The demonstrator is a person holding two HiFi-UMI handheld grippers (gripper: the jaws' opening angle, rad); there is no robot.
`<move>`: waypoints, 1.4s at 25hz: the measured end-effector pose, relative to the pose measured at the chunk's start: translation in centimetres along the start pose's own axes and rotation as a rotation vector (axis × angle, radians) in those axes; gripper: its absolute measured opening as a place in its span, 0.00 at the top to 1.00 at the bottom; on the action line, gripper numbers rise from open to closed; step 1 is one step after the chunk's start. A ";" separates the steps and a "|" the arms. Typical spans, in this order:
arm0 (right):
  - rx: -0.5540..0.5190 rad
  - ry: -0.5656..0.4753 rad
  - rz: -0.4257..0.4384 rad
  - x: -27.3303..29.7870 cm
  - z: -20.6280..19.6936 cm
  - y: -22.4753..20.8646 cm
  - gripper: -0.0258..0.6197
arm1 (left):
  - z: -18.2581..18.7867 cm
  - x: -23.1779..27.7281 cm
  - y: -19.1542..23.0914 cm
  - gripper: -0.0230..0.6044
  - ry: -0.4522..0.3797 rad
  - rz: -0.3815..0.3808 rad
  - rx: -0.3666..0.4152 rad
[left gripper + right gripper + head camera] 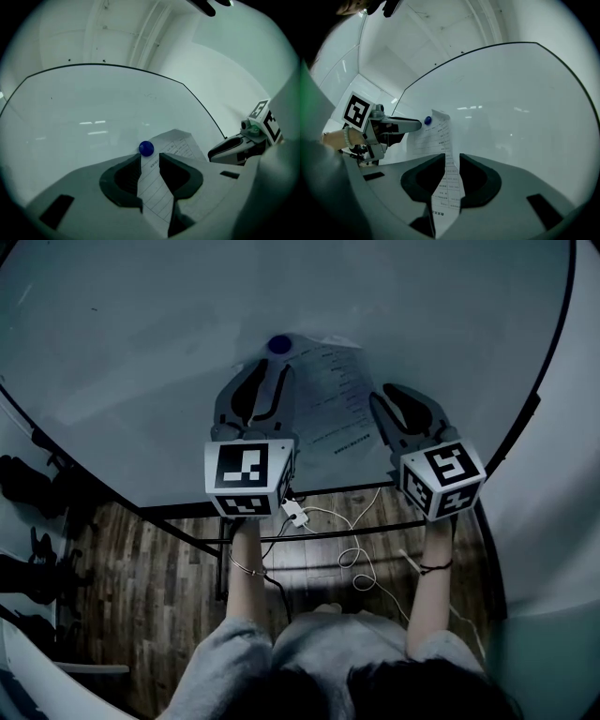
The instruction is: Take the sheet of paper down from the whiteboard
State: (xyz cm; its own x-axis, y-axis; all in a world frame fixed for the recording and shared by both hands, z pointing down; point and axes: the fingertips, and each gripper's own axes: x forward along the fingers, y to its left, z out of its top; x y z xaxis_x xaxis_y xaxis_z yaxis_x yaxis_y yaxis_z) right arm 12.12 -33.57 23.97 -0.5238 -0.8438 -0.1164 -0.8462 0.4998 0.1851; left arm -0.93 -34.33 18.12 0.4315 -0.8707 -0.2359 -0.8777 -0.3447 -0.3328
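Note:
A printed sheet of paper (333,390) hangs on the whiteboard (141,362), pinned at its top left corner by a round blue magnet (278,344). My left gripper (267,367) stands open just below the magnet (146,148), with the sheet (180,143) showing through the gap between its jaws. My right gripper (398,395) is open at the sheet's right edge. In the right gripper view that edge (449,178) curls off the board and runs between the jaws (452,157), which do not press on it.
The whiteboard's dark frame (309,491) runs below the grippers. Beneath it, white cables and a small white adapter (295,514) lie on the wooden floor. Dark objects (28,484) sit at the far left. A pale wall (572,474) stands close on the right.

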 end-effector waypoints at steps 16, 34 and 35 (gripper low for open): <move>-0.017 0.025 0.072 0.3 -0.6 0.3 0.80 | 2.2 1.7 -0.1 0.76 0.052 0.099 0.162; -0.014 0.070 0.094 2.6 -0.8 -0.1 0.82 | 1.3 3.7 -0.1 0.77 0.077 0.162 0.267; -0.011 0.072 0.088 2.6 -0.8 -0.2 0.84 | 1.3 3.7 -0.1 0.77 0.077 0.165 0.274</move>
State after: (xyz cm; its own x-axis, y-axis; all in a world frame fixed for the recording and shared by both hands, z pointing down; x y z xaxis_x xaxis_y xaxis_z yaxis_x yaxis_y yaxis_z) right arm 10.96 -36.03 24.40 -0.5871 -0.8090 -0.0293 -0.7960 0.5703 0.2027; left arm 0.99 -37.03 16.05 0.2615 -0.9347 -0.2409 -0.8414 -0.0984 -0.5313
